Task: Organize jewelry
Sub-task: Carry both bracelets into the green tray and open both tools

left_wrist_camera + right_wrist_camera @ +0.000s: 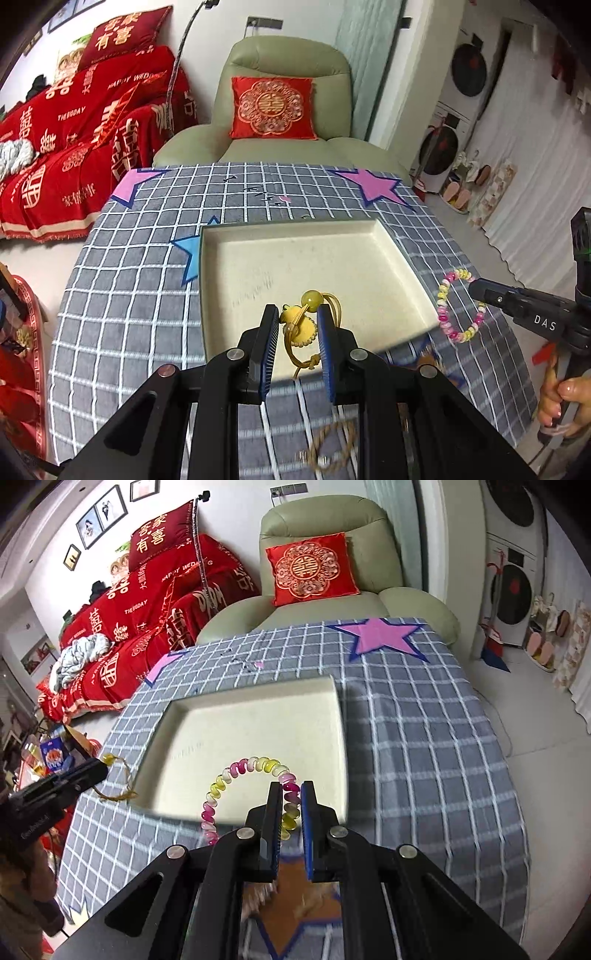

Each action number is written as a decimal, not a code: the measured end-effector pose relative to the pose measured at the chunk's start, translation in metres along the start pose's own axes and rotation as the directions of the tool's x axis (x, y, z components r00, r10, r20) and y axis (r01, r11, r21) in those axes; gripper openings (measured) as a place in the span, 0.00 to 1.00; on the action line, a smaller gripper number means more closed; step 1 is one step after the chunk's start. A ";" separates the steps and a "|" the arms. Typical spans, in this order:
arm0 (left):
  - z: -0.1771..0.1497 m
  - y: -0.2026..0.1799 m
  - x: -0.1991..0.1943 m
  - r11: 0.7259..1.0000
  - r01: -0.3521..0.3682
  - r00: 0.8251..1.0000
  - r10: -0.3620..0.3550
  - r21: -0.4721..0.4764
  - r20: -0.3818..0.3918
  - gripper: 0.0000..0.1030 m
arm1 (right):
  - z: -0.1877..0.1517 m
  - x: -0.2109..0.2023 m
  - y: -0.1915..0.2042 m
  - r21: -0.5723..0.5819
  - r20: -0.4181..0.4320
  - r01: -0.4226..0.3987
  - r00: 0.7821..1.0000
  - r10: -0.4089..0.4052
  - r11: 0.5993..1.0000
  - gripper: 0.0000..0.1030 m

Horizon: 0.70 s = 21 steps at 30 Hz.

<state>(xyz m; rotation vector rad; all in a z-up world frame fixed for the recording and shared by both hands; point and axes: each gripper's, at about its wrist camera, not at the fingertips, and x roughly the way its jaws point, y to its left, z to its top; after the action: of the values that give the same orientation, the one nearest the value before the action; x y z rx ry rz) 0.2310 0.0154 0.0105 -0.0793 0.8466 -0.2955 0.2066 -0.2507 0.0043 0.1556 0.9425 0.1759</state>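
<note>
Meanwhile both grippers hang over the desk's checked cloth (147, 295). The left gripper (297, 328) has its jaws clenched on a yellow corded pendant (301, 325) above the cream tray (314, 258); the right gripper (291, 812) pinches a pink-and-yellow spiral bracelet (236, 771). Nearer, a brown cord loop (330, 448) lies blurred.

tablecloth (147, 295): grey with white grid, pink and blue stars
tray (295, 258): cream, plain
coil bracelet (251, 771): pink, yellow and clear bands
pendant (301, 326): yellow with tan cord
cushion (272, 107): red with gold medallion
armchair (288, 55): pale green
sofa throw (74, 147): red, pale lettering
</note>
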 end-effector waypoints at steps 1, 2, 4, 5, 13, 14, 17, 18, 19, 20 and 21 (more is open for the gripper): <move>0.007 0.001 0.009 1.000 -0.008 1.000 0.008 -0.008 -0.007 0.29 | 0.008 0.008 0.001 0.001 -0.004 -0.005 1.000 0.005 1.000 0.10; 0.012 0.003 0.019 1.000 -0.018 1.000 0.018 -0.013 -0.010 0.29 | 0.015 0.016 0.002 0.003 -0.009 -0.010 1.000 0.010 1.000 0.10; 0.021 0.005 0.036 0.999 -0.039 0.999 0.039 -0.020 -0.020 0.29 | 0.030 0.035 0.004 0.007 -0.022 -0.021 1.000 0.021 1.000 0.10; 0.025 0.007 0.047 0.998 -0.047 0.999 0.046 -0.028 -0.028 0.29 | 0.036 0.044 0.004 0.008 -0.026 -0.023 0.999 0.023 1.000 0.10; 0.043 0.016 0.118 0.990 -0.140 0.986 0.137 -0.033 -0.095 0.29 | 0.069 0.125 0.002 0.031 -0.099 -0.023 0.995 0.026 0.999 0.10; 0.042 0.017 0.124 0.989 -0.145 0.984 0.140 -0.037 -0.106 0.29 | 0.071 0.135 0.002 0.028 -0.106 -0.016 0.994 0.019 0.999 0.10; 0.039 0.020 0.143 0.985 -0.170 0.976 0.163 -0.033 -0.141 0.29 | 0.072 0.156 0.000 0.039 -0.124 -0.002 0.992 0.007 0.999 0.10; 0.038 0.020 0.147 0.984 -0.177 0.974 0.171 -0.027 -0.147 0.29 | 0.071 0.164 -0.002 0.047 -0.131 0.001 0.991 0.005 0.999 0.10; 0.037 0.019 0.150 0.983 -0.185 0.972 0.180 -0.019 -0.154 0.29 | 0.071 0.169 -0.003 0.051 -0.138 0.005 0.990 0.002 0.999 0.10; 0.036 0.019 0.154 0.980 -0.196 0.968 0.192 -0.010 -0.160 0.29 | 0.069 0.173 -0.003 0.049 -0.142 0.012 0.990 -0.005 0.999 0.10; 0.035 0.018 0.157 0.977 -0.211 0.964 0.208 0.001 -0.163 0.29 | 0.068 0.178 -0.003 0.041 -0.148 0.024 0.989 -0.018 0.999 0.10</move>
<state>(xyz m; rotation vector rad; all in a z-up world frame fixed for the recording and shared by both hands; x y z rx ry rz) 0.3595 -0.0144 -0.0835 0.0198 1.0112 -0.0959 0.3649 -0.2190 -0.0970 0.1739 1.0955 0.1493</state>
